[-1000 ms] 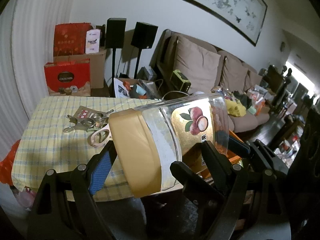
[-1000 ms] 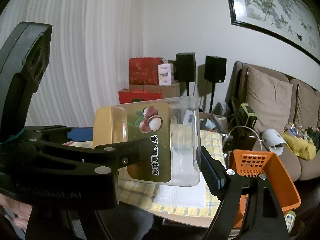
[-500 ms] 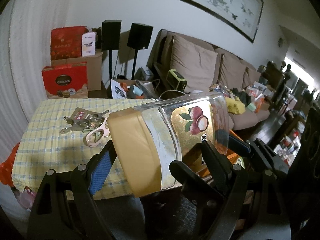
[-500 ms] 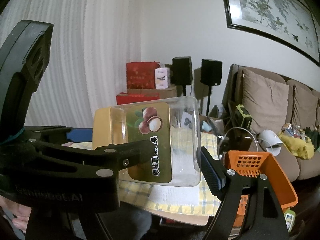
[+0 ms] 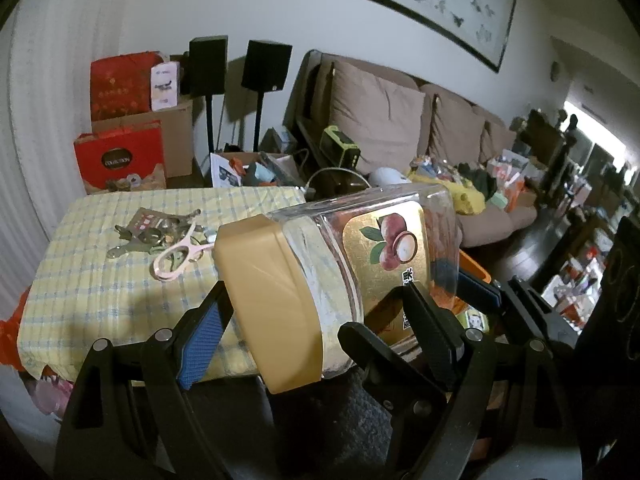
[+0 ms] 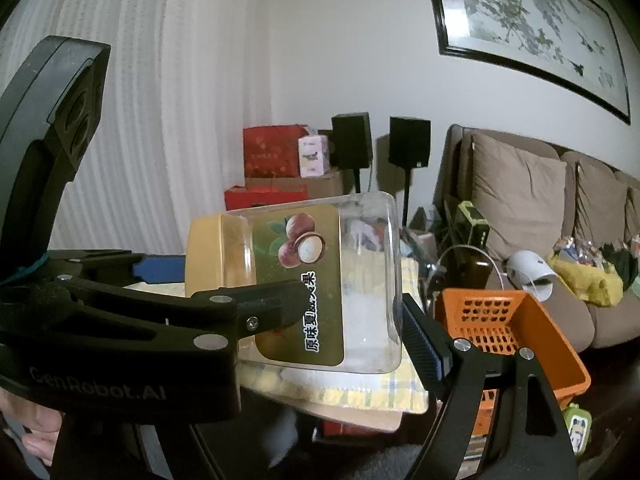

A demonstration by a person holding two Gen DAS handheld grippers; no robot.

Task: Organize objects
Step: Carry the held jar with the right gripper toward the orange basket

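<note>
A clear plastic jar (image 5: 360, 248) with a tan lid (image 5: 272, 300) and a gold nut label lies on its side in the air, in front of the table. My left gripper (image 5: 318, 296) is shut on its lid end. My right gripper (image 6: 352, 298) is shut on its bottom end, one finger across the label (image 6: 304, 280). The jar (image 6: 360, 260) looks empty. In the right wrist view the left gripper's blue pad (image 6: 160, 270) rests against the lid. The right gripper's blue pad (image 5: 476, 292) shows behind the jar in the left wrist view.
A table with a yellow checked cloth (image 5: 100, 280) carries keys (image 5: 148, 232) and a pink scissor-like tool (image 5: 176, 260). An orange basket (image 6: 520, 332) stands at the table's right end. A sofa (image 6: 540, 200), two speakers and red boxes (image 5: 120, 156) line the back. A hand (image 6: 32, 432) shows at bottom left.
Both grippers have moved sideways together with the jar; the table, boxes and basket have shifted slightly in both views. The hold on the jar looks the same.
</note>
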